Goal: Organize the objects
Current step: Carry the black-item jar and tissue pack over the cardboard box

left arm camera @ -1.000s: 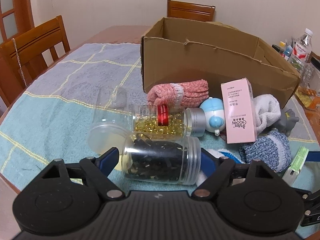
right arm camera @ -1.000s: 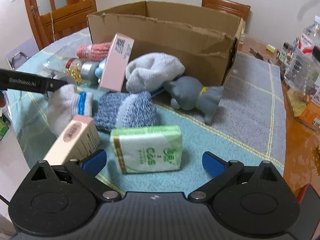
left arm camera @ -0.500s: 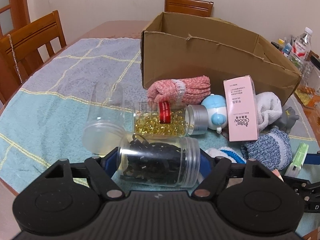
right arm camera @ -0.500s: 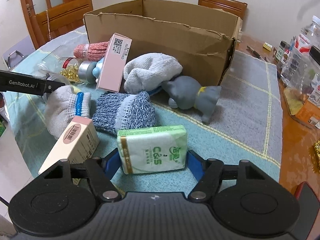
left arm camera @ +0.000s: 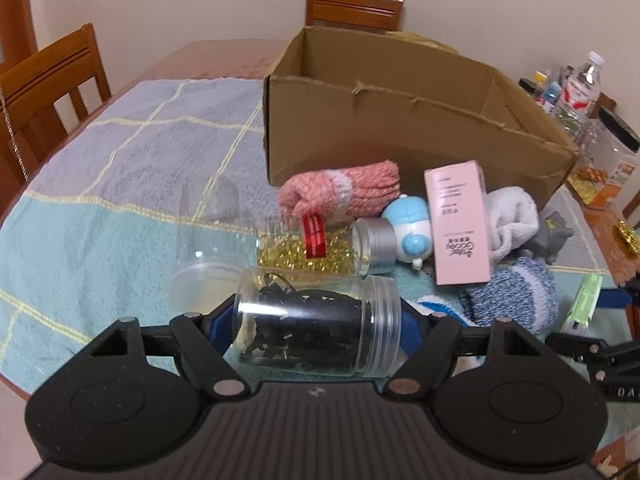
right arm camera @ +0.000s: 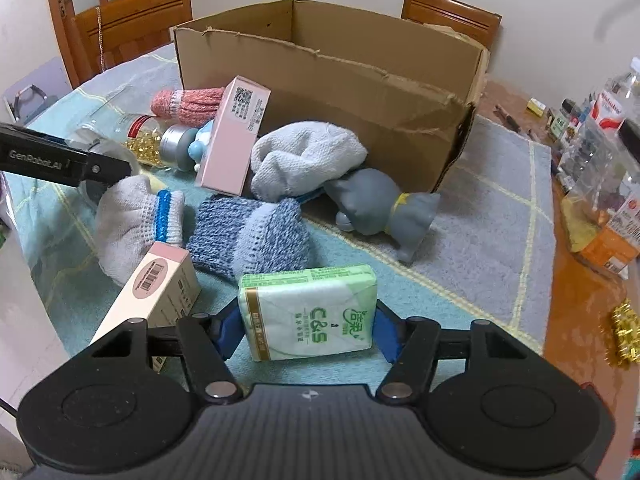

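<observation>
My left gripper (left arm camera: 318, 330) is shut on a clear plastic jar of black pieces (left arm camera: 312, 316), lying sideways between the blue pads at the near edge of the cloth. My right gripper (right arm camera: 308, 334) is shut on a green and white tissue pack (right arm camera: 308, 304), its pads pressed against both short ends. An open cardboard box (left arm camera: 400, 140) (right arm camera: 340, 92) stands behind the pile of loose objects. Between the box and the grippers lie a jar of yellow capsules (left arm camera: 316, 244), an empty clear jar (left arm camera: 208, 248), a pink rolled sock (left arm camera: 340, 192) and a pink carton (left arm camera: 458, 220).
Around the tissue pack lie a blue knit sock (right arm camera: 248, 236), a beige carton (right arm camera: 156, 296), a white sock with a blue stripe (right arm camera: 132, 220), a white sock (right arm camera: 304, 160) and a grey toy (right arm camera: 384, 208). Bottles and packets (right arm camera: 600, 152) crowd the table's right edge. Wooden chairs (left arm camera: 48, 92) ring the table.
The right jaws closed from wide open onto the tissue pack. The left jaws closed in from beside the jar onto its two ends. Both views tilted slightly downward.
</observation>
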Demonstrator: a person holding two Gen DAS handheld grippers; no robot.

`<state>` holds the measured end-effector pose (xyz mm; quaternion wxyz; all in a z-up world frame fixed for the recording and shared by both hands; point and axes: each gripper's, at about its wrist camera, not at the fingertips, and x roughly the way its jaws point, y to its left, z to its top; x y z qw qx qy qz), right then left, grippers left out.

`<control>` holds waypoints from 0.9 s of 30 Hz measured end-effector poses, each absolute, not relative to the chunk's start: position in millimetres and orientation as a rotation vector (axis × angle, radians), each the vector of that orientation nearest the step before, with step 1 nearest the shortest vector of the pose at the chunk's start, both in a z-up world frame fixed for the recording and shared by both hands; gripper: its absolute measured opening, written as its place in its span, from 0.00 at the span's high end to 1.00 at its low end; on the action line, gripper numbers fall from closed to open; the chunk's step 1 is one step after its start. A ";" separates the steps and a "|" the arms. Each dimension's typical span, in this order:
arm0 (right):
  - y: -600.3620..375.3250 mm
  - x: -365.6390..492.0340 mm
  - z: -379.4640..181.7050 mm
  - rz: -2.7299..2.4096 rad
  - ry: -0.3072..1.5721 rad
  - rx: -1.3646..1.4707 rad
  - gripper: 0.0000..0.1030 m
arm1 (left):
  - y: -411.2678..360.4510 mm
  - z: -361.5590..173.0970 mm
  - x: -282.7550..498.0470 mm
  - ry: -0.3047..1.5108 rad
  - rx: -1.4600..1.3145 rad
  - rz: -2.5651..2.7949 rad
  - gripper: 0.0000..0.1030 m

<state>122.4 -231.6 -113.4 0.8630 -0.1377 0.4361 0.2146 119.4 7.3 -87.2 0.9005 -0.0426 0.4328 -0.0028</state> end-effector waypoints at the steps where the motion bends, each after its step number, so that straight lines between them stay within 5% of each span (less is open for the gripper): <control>1: -231.8 122.9 -110.6 0.447 0.914 -0.296 0.33 | 8.0 -83.6 119.3 0.896 -0.084 -0.016 0.26; 27: -243.0 186.8 4.5 0.519 0.869 -0.266 0.33 | -30.5 27.0 189.6 0.840 0.070 -0.264 0.26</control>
